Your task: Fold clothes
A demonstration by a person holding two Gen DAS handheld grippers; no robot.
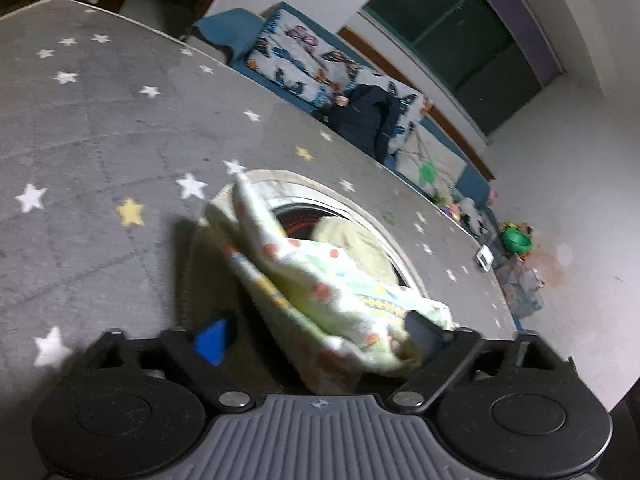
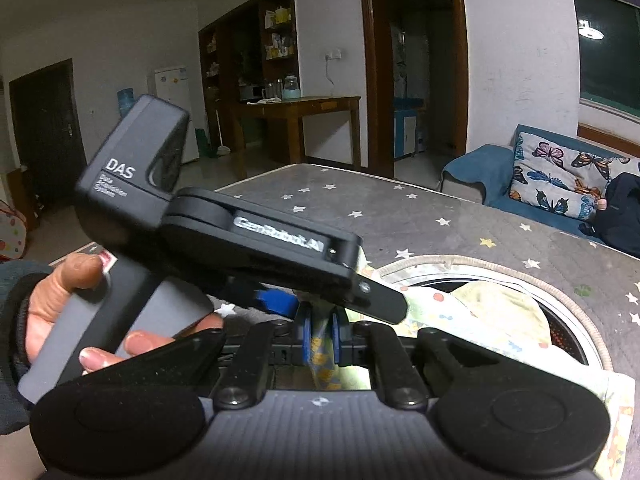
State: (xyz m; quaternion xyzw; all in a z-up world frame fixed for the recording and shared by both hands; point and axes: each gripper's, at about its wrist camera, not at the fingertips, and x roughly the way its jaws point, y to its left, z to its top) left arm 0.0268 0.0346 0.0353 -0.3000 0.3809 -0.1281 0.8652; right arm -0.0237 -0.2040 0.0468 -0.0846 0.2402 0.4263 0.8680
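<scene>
Tongs on the right [image 2: 319, 340] are clamped tight on a bunched strip of the pale, orange-dotted, patterned cotton garment [image 1: 320, 292]; its 2 blue pads pinch the cloth between them. The left tongs [image 1: 316, 336] stand apart, 1 blue-tipped finger [image 1: 214, 342] clear of the cloth and the other buried in its folds. Beyond both, the garment trails toward a round woven basket [image 1: 408, 258] holding a yellowish cloth [image 1: 352, 248], on the grey star-printed mat [image 1: 100, 128]. Judged step: lifting the garment for spreading. Next, the left tongs need an edge to pinch, so the cloth can be drawn flat.
</scene>
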